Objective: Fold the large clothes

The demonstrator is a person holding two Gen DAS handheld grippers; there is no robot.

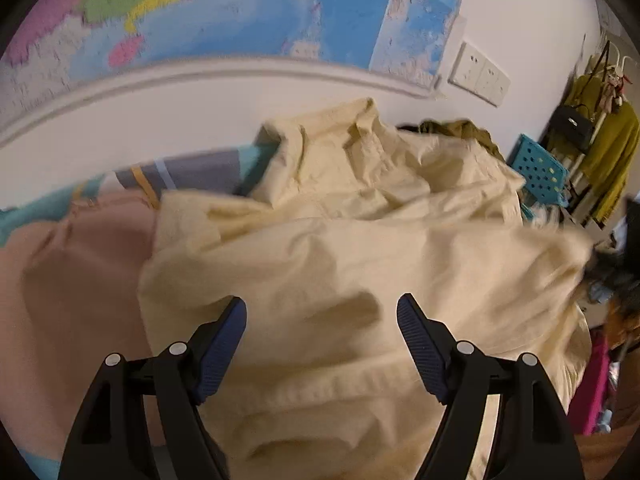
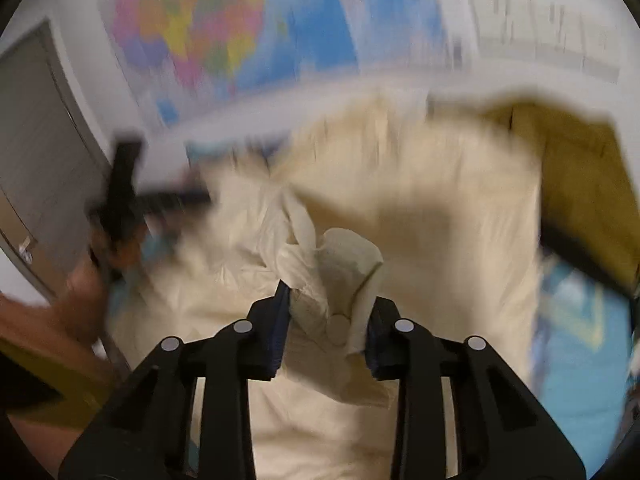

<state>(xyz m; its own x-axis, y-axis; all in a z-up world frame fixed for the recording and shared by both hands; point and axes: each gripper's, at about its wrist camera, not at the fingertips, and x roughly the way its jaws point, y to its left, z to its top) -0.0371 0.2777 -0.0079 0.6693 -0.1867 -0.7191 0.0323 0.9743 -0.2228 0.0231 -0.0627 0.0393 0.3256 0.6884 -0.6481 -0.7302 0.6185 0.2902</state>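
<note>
Left wrist view: the left gripper (image 1: 321, 312) hangs over a big crumpled cream-yellow cotton garment (image 1: 360, 248), fingers spread wide with nothing between them, not touching the cloth as far as I can tell. The garment is heaped on a bed, over a dusty pink blanket (image 1: 72, 280) and a teal and grey patterned sheet (image 1: 188, 172). Behind it is a white wall with a colourful world map poster (image 1: 240, 12), white wall sockets (image 1: 480, 74) and, off to the right, a teal perforated plastic stool (image 1: 538, 172).

Right wrist view, pretty blurry: the right gripper (image 2: 326, 308) has its fingers clamped on a bunched fold of the same cream garment (image 2: 420, 220), the rest of which spreads out below and beyond. A blurred hand (image 2: 86, 292) shows at the left edge.
</note>
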